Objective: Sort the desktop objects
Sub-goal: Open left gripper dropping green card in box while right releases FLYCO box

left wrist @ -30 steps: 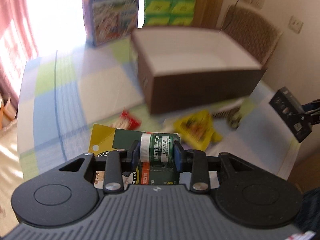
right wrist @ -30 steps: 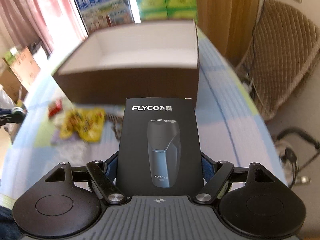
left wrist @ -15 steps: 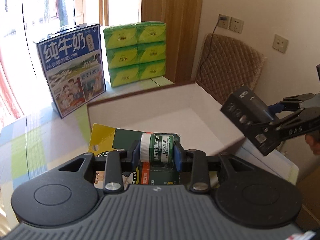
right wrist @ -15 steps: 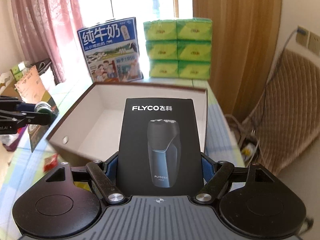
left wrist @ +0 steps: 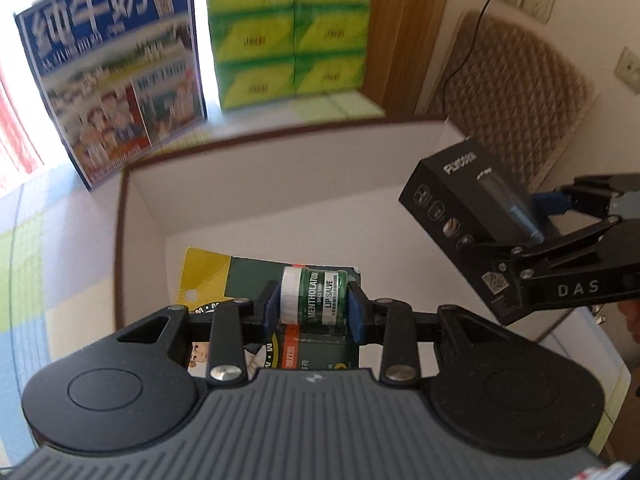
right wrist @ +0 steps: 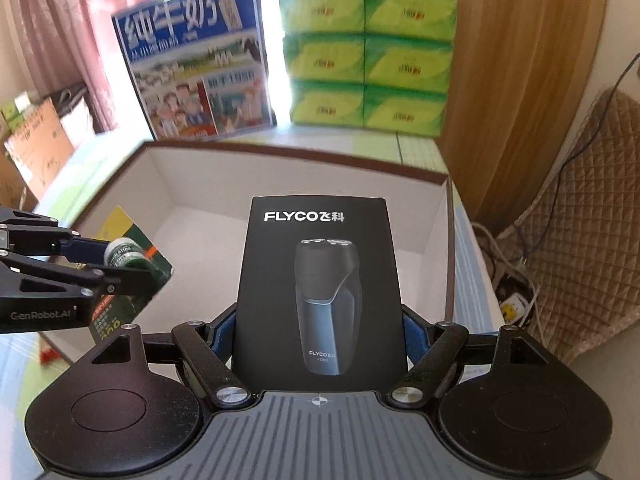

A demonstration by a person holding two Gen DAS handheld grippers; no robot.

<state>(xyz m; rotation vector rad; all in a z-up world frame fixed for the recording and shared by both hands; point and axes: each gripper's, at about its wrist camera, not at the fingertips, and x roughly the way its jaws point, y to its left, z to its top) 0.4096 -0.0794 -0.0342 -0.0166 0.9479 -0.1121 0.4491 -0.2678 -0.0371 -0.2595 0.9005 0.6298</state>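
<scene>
Over the open box [right wrist: 447, 240] we are holding two light items: left gripper [left wrist: 314, 304] clamped on the carded salve [left wrist: 316, 300], slippery blister, right gripper [right wrist: 320, 344] squeezing the rigid shaver carton [right wrist: 320, 280] at its lower sides.

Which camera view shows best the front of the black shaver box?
The right wrist view: the shaver box faces the camera, logo and shaver picture clear, held in the right gripper. The left wrist view shows only its end and side, tilted and partly blurred.
</scene>
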